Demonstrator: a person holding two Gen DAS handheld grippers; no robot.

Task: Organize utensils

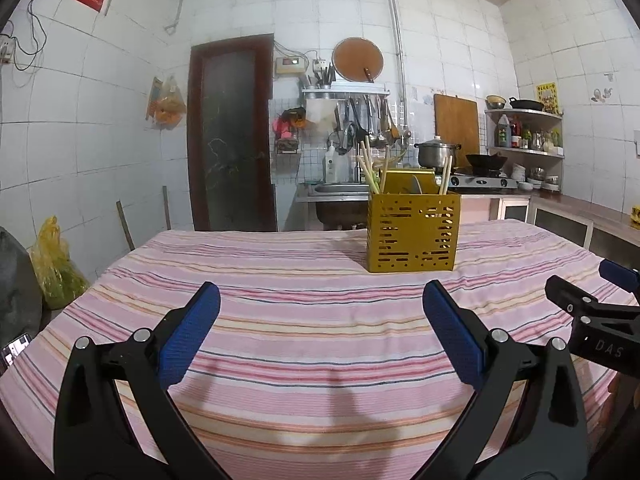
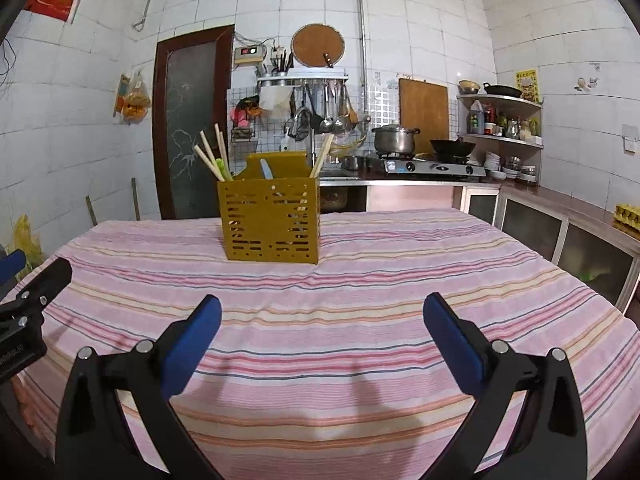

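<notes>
Your yellow perforated utensil holder [image 1: 413, 232] stands upright on the pink striped tablecloth [image 1: 304, 320], toward the table's far side, with wooden chopsticks [image 1: 370, 168] leaning out of its top. Nearer to you, your left gripper [image 1: 320, 300] hangs above the cloth with its blue pads spread wide, holding nothing. Your right gripper [image 2: 322, 312] beside it is likewise spread and empty.
</notes>
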